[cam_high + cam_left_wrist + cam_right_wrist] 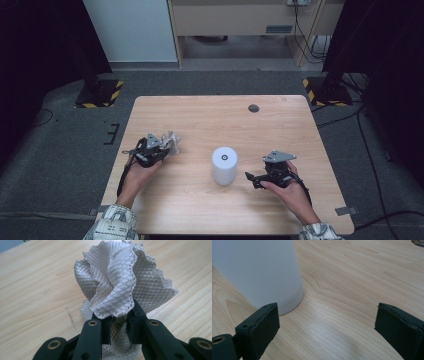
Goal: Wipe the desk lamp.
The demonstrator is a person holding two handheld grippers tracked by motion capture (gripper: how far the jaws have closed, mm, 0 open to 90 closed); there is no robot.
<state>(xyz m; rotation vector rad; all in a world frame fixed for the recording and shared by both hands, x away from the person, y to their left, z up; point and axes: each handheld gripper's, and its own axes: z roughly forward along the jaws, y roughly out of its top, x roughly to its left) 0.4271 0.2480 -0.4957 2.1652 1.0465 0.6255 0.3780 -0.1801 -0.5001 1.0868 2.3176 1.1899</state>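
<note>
Near edge of the high view: two forearms in patterned sleeves come in from the bottom, each hand holding a claw over the light wood surface (210, 112).

Left claw (167, 145) sits at the left side of the surface, jaws clamped narrow on a bunched grey-white quilted cloth (171, 141). In the left gripper view the cloth (120, 287) is pinched at its gathered neck between the two black jaws, with the ruffled, stitched-edge folds fanning out above them and a bit of fabric hanging below the pinch. Wood grain shows behind the cloth; can't tell whether the cloth touches the surface.

Right claw (251, 178) is at the right side, low over the wood, tips pointing left toward a white cylinder (224, 165). Jaws stand wide apart with nothing between them. In the right gripper view the two padded jaws frame bare wood, and the white cylinder (259, 272) stands upright just beyond the left-hand jaw, near it but not gripped.

The cylinder stands about mid-surface, between the two claws, with a small dark ring on its top face; well apart from the cloth.

Farther back: a small round dark grommet (253, 108) near the far edge of the surface. Beyond that, grey floor, yellow-black striped stand bases and cables.
</note>
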